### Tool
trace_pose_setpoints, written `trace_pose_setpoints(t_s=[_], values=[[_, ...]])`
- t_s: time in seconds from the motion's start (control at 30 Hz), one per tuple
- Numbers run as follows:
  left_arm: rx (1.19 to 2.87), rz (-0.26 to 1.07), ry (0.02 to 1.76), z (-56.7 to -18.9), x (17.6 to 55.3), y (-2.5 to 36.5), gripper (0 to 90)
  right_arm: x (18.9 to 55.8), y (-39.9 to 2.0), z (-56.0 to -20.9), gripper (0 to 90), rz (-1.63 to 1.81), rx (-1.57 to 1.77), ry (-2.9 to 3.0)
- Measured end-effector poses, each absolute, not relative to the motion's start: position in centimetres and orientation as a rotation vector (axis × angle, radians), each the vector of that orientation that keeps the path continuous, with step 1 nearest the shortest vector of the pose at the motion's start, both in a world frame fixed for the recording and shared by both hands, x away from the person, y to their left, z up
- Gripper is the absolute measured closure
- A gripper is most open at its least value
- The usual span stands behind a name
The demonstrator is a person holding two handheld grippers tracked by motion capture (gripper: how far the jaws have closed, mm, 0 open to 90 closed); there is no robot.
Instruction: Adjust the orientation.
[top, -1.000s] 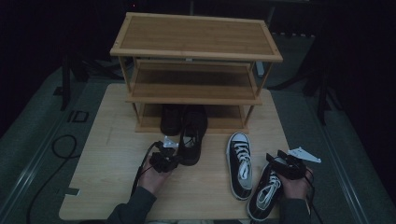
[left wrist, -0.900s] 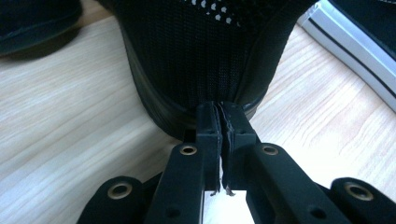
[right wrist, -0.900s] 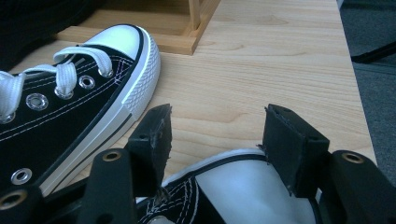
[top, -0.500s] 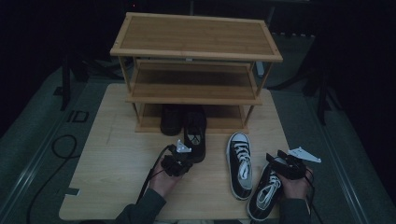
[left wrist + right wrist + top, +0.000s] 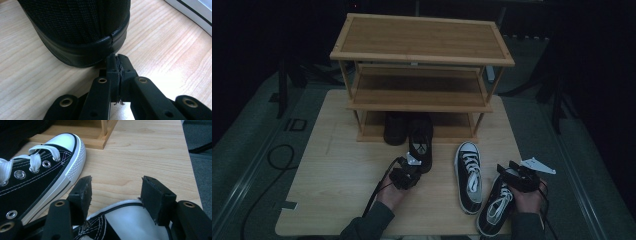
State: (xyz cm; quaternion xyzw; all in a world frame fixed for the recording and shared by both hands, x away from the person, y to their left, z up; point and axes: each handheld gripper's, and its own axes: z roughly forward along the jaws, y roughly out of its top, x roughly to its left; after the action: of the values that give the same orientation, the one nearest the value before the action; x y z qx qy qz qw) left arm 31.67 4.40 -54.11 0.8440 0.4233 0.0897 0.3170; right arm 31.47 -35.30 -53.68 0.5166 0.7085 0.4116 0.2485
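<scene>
Two black shoes stand at the front of the rack's bottom tier, the left one (image 5: 394, 129) further in than the right one (image 5: 420, 142). My left gripper (image 5: 414, 167) (image 5: 117, 58) is at the right shoe's heel (image 5: 82, 37); its jaws have just been closing and are shut with nothing between them, tips against the heel's rubber rim. Two black-and-white sneakers lie to the right, one (image 5: 469, 170) (image 5: 37, 177) pointing at the rack and one (image 5: 494, 207) nearer me. My right gripper (image 5: 508, 172) (image 5: 116, 190) is open, its jaws astride the nearer sneaker's white toe cap (image 5: 130, 222).
A three-tier wooden shoe rack (image 5: 422, 42) stands at the back of the wooden table (image 5: 327, 185). A cable (image 5: 277, 155) loops on the grey floor to the left. Bare tabletop lies left of my left hand and right of the rack's foot (image 5: 150, 150).
My left hand has moved right and slightly down, from beside the black shoe to right behind its heel. The right hand and both sneakers have stayed put.
</scene>
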Motion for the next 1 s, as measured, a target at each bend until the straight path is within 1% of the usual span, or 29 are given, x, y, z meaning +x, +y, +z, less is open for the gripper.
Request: trace_pose_setpoints(t_s=[0.13,0.17,0.37,0.4,0.53,0.67,0.9,0.97,1.0], values=[[2.220,0.246,1.116,-53.9,31.9,4.5,88.7,31.5,-35.3,-53.7,41.8,1.122,1.408,1.930],[2.214,0.273,1.122,-53.6,32.4,4.8,88.8,31.5,-35.3,-53.7,41.8,1.122,1.408,1.930],[2.178,0.291,1.140,-52.8,33.4,5.4,88.8,31.5,-35.3,-53.7,41.8,1.121,1.409,1.932],[2.178,0.317,1.146,-52.5,33.9,5.4,88.6,31.5,-35.3,-53.7,41.8,1.122,1.408,1.931],[2.167,0.290,1.141,-52.1,34.7,5.4,89.2,31.5,-35.3,-53.7,41.8,1.122,1.408,1.931],[2.179,0.303,1.125,-52.1,34.8,5.1,89.3,31.5,-35.3,-53.7,41.8,1.123,1.409,1.931],[2.151,0.300,1.144,-52.0,34.8,5.5,89.5,31.5,-35.3,-53.7,41.8,1.123,1.409,1.932],[2.137,0.346,1.184,-51.9,34.9,6.1,88.0,31.5,-35.3,-53.7,41.8,1.123,1.408,1.932],[2.124,0.346,1.202,-51.9,35.0,6.3,87.5,31.5,-35.3,-53.7,41.8,1.123,1.408,1.932]])
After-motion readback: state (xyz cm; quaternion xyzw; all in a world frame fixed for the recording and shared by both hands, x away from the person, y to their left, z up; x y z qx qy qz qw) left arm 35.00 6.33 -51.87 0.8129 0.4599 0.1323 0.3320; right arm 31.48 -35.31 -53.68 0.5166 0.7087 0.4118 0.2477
